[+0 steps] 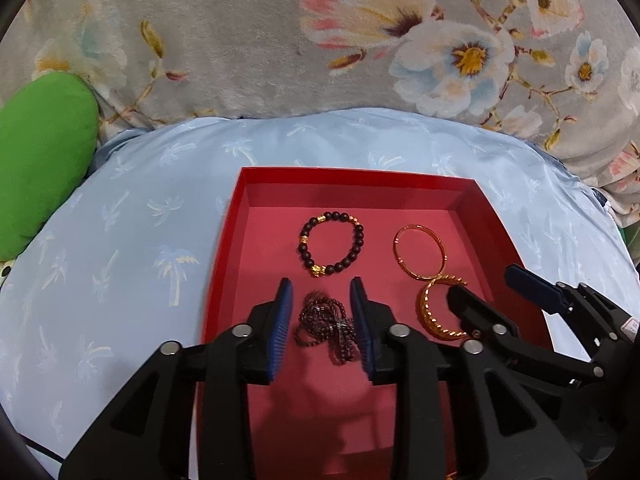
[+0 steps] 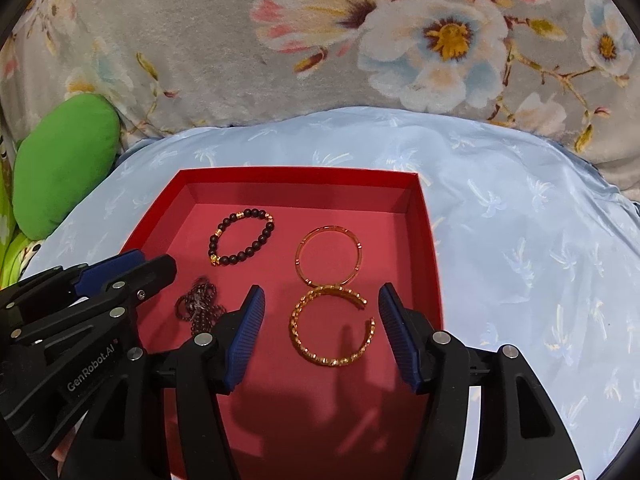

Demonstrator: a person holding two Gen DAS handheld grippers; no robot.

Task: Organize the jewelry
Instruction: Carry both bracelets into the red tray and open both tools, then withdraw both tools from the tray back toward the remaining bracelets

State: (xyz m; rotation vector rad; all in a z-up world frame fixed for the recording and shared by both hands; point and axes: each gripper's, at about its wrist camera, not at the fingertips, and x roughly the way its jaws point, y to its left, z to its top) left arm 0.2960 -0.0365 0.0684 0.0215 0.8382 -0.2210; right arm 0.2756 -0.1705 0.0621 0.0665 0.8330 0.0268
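Left wrist view, left to right: green cushion [image 1: 44,160] at the far edge, resting against the floral blanket [image 1: 224,40]; pale blue palm-print cloth [image 1: 132,208] beneath the red tray [image 1: 224,248]. Inside the tray lie 4 pieces. Dark bead necklace [image 1: 326,328], bunched, sits between the fingers of the left gripper [image 1: 322,300]; jaws released, pads on either side of it, contact not confirmed. Beaded bracelet [image 1: 331,243], dark beads with gold spacers, lies just beyond it, apart. Thin gold bangle [image 1: 420,252] lies further right, its near edge touching or overlapping the ridged gold cuff [image 1: 434,316]. Right gripper [image 1: 486,290] enters from the right, one finger covering part of the cuff.

Right wrist view: left gripper [image 2: 156,264] at left over the tray edge, necklace [image 2: 200,308] just beside it. Beaded bracelet [image 2: 242,242] further back. Right gripper [image 2: 322,300] stands with jaws spread wide, holding nothing, the open-ended cuff [image 2: 332,326] lying flat between its fingers. Bangle [image 2: 329,255] lies directly beyond.
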